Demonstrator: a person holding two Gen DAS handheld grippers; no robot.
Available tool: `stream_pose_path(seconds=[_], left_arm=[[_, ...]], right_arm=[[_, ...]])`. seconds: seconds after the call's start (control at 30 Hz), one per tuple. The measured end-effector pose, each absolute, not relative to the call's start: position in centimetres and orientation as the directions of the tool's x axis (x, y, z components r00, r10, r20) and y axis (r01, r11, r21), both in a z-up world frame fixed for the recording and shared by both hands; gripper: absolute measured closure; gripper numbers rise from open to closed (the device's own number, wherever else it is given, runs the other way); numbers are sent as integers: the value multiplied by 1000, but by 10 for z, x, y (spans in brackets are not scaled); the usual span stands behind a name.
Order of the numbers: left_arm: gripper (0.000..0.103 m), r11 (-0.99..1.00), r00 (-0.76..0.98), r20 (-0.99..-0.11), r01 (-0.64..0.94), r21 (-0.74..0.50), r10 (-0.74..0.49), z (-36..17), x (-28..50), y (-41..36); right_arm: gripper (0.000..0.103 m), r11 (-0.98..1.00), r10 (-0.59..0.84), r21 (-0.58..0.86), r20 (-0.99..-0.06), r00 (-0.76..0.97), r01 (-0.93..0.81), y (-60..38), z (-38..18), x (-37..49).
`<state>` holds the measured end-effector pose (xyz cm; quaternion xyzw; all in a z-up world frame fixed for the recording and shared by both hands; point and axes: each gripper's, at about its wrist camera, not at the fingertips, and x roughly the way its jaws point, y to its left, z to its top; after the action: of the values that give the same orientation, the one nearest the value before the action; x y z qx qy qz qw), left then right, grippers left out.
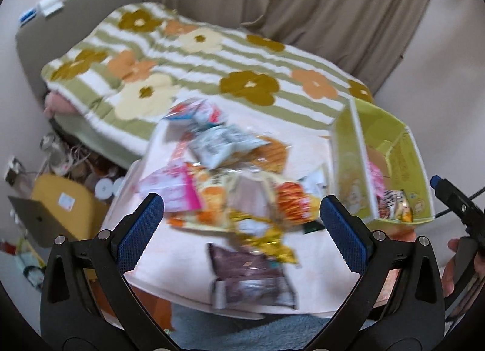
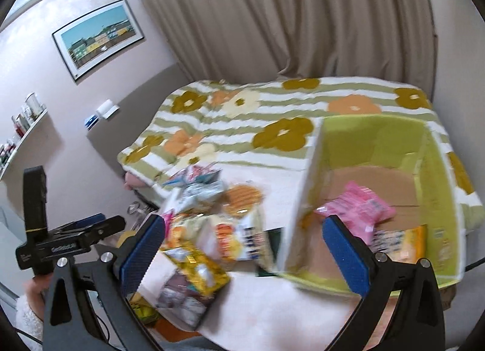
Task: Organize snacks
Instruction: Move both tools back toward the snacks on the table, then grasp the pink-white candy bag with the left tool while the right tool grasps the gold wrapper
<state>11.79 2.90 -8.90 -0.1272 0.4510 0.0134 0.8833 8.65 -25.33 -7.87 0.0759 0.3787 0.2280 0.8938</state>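
Pale tabletop (image 1: 318, 260) bears one snack pile (image 1: 230, 187), one green box (image 2: 439, 187).

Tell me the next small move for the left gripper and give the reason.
Probably lower the left gripper onto the brown packet nearest it and close. Its jaws are wide open and empty, the snack pile lies loose on the table, and the green box holds only a few packets. The right gripper is open too, near the box.
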Motion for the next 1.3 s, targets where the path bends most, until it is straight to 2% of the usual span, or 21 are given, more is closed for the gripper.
stream_pose_path(seconds=[0.17, 0.27, 0.53, 0.7, 0.8, 1.07, 1.1, 1.17, 1.3], left_arm=[[1, 965, 536, -832, -114, -236, -141, -117, 124, 83], [1, 978, 506, -850, -52, -201, -148, -131, 131, 104], [1, 961, 402, -895, 262, -88, -192, -169, 159, 128], [1, 871, 300, -929, 490, -45, -217, -201, 180, 117], [1, 823, 269, -942, 568, -14, -202, -217, 191, 111], [2, 741, 199, -966, 672, 10, -168, -249, 209, 96], [3, 739, 193, -967, 673, 7, -167, -250, 211, 95], [13, 735, 173, -969, 678, -11, -175, -253, 214, 92], [14, 721, 134, -973, 692, -44, -188, -261, 218, 89]], right_arm=[[0, 891, 443, 279, -708, 550, -358, -186, -111, 85], [0, 898, 419, 260, -747, 515, -354, -156, -134, 86], [0, 936, 325, 201, -812, 485, -290, -118, -173, 88], [0, 957, 240, 126, -853, 463, -263, -108, -194, 87], [0, 962, 221, 117, -867, 447, -248, -108, -203, 89], [0, 953, 220, 112, -893, 392, -281, -104, -226, 96], [0, 952, 226, 118, -893, 389, -282, -104, -228, 96], [0, 948, 240, 131, -893, 381, -289, -104, -230, 98], [0, 942, 243, 125, -893, 378, -310, -102, -233, 101]])
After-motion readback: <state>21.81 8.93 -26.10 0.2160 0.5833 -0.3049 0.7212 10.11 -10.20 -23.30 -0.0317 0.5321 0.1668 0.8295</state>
